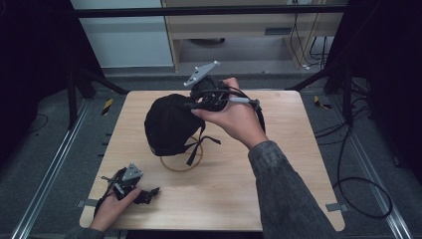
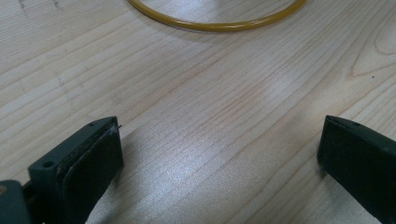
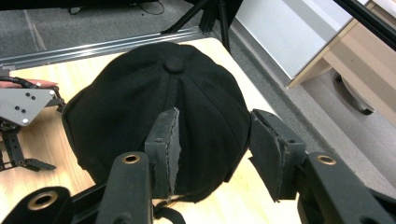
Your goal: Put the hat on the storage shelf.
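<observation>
right jaws at the cap: getting a clean grip

the cap (image 1: 169, 124) sits on the counter (image 1: 278, 179), crown up, its straps trailing toward the near edge over a yellow ring (image 1: 180, 164) that lies partly under it. the right gripper (image 3: 212, 149) hovers just over the far side of the cap, jaws partly open. in the right gripper view one pad stands in front of the crown and the other is off the edge of the fabric, so nothing is pinched between them yet.

to do this well, i'd judge the grip should take a fold of the crown near the seam, not the button on top, which would slip. lower the jaws until both pads bracket some cloth before closing; soft fabric bunches, so a shallow bite may pull free on the lift. keep the pull straight up from the cap so the straps clear the ring without dragging it.

the left gripper (image 1: 130, 185) rests on the counter well away from the cap, toward the near left corner, jaws wide open and holding nothing, with bare wood between them and the ring ahead. it could move in to steady the ring if that snags.
</observation>
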`<act>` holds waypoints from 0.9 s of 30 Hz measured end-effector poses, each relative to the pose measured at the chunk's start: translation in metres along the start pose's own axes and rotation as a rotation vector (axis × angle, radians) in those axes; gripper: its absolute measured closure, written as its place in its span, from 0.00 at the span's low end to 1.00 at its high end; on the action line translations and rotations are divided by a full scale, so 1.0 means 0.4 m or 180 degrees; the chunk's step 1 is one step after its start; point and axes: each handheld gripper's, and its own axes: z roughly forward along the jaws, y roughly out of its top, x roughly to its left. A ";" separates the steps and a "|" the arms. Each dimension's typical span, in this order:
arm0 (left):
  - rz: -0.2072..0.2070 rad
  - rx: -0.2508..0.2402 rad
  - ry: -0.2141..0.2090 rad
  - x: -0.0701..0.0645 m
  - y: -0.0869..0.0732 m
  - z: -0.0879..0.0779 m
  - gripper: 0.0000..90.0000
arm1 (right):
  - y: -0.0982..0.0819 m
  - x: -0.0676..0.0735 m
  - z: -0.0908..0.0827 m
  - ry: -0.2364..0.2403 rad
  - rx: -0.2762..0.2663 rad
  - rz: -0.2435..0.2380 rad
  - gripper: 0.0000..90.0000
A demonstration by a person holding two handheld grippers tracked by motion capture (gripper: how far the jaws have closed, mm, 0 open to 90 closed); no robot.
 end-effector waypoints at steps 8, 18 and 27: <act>-0.0002 -0.0001 0.0000 0.000 0.000 0.000 0.00 | -0.024 -0.005 -0.023 -0.0032 -0.0041 0.0072 0.55; 0.0005 0.0001 0.0000 0.000 0.000 0.000 0.00 | -0.064 -0.007 -0.055 -0.0168 -0.0030 0.0112 0.39; -0.0005 0.0000 -0.0004 0.000 0.000 0.000 0.00 | -0.099 -0.020 -0.081 -0.0371 -0.0067 0.0268 0.17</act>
